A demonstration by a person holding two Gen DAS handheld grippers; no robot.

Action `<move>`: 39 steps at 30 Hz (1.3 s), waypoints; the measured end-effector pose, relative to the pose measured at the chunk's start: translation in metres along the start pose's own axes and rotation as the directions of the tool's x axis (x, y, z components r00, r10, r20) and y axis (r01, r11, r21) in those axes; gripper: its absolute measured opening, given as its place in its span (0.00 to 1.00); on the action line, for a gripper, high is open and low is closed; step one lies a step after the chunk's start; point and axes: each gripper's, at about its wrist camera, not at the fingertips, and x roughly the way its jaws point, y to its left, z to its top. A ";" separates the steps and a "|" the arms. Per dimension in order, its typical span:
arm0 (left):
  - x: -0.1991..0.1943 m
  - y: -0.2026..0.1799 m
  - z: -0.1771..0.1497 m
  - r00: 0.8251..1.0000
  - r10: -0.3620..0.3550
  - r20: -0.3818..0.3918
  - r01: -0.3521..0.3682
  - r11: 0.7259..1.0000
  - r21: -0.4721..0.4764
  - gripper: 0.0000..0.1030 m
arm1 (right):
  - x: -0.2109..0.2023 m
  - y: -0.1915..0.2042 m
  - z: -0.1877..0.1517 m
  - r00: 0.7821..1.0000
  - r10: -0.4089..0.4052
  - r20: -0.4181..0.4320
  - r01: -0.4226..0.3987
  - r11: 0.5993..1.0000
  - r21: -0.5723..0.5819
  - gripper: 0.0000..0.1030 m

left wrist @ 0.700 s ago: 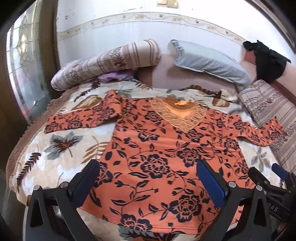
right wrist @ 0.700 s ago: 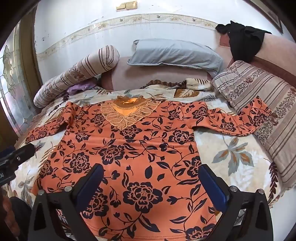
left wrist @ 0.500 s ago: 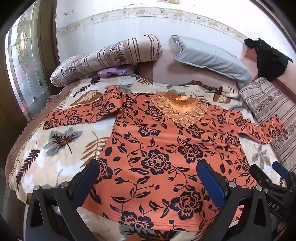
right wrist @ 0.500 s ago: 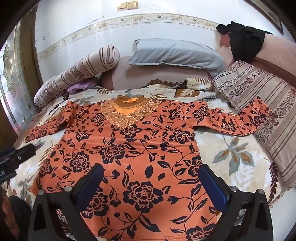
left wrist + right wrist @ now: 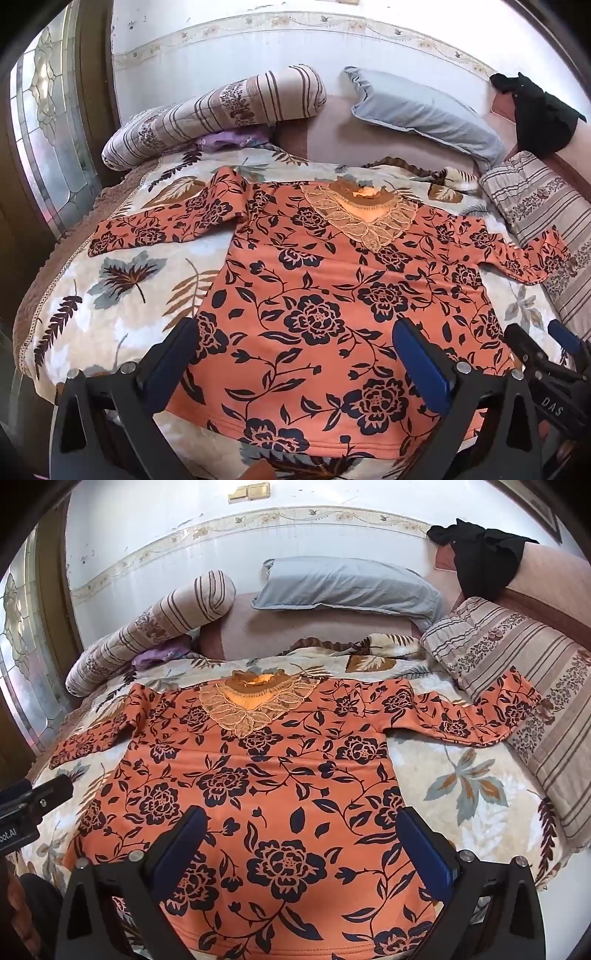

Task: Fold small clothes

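An orange blouse (image 5: 332,302) printed with dark flowers lies spread flat, front up, on a leaf-patterned blanket (image 5: 110,280) that covers the bed. Its lace neckline (image 5: 364,218) points toward the grey pillow (image 5: 424,110) at the head of the bed, and its hem lies at the near edge of the blanket. One sleeve (image 5: 166,225) stretches out from the blouse toward the striped bolster (image 5: 221,107); the other sleeve (image 5: 476,716) reaches out to the opposite side, its cuff resting against the striped cushion (image 5: 524,664).

The left claw (image 5: 295,360) hangs above the lower half of the blouse, released, its blue-padded fingers (image 5: 173,358) set wide apart and holding nothing; one finger sits over the blouse's side edge nearest the bolster, the other over the cloth. The right claw (image 5: 303,843) is likewise released and empty, poised above the blouse's lower half toward the cushion side, with the hem just below its fingers (image 5: 424,849). Whether either claw touches the cloth cannot be told. A black garment (image 5: 480,554) is draped on the headboard beyond the cushion, and a purple cloth (image 5: 229,140) is tucked beside the bolster.
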 end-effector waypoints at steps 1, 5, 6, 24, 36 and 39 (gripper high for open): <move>-0.001 0.001 0.000 1.000 0.005 0.008 -0.005 1.000 0.000 1.00 | -0.001 -0.002 0.002 1.000 -0.003 0.007 0.003 1.000 0.006 1.00; 0.000 0.003 -0.001 1.000 0.018 0.010 -0.018 1.000 0.003 1.00 | -0.003 -0.003 0.005 1.000 -0.007 0.026 0.007 1.000 0.021 1.00; 0.001 0.003 -0.002 1.000 0.012 0.005 -0.012 1.000 0.001 1.00 | -0.003 -0.002 0.005 1.000 -0.008 0.029 0.007 1.000 0.019 1.00; 0.009 0.007 -0.001 0.999 -0.025 -0.021 0.025 1.000 -0.015 1.00 | 0.000 0.012 0.006 1.000 -0.004 0.026 0.005 1.000 -0.006 1.00; 0.008 0.009 0.000 1.000 -0.021 -0.018 0.021 1.000 -0.014 1.00 | 0.000 0.013 0.008 0.999 -0.006 0.035 0.006 1.000 -0.006 1.00; 0.008 0.008 0.000 1.000 -0.023 -0.019 0.023 1.000 -0.014 1.00 | -0.001 0.012 0.007 0.999 -0.005 0.035 0.005 1.000 -0.002 1.00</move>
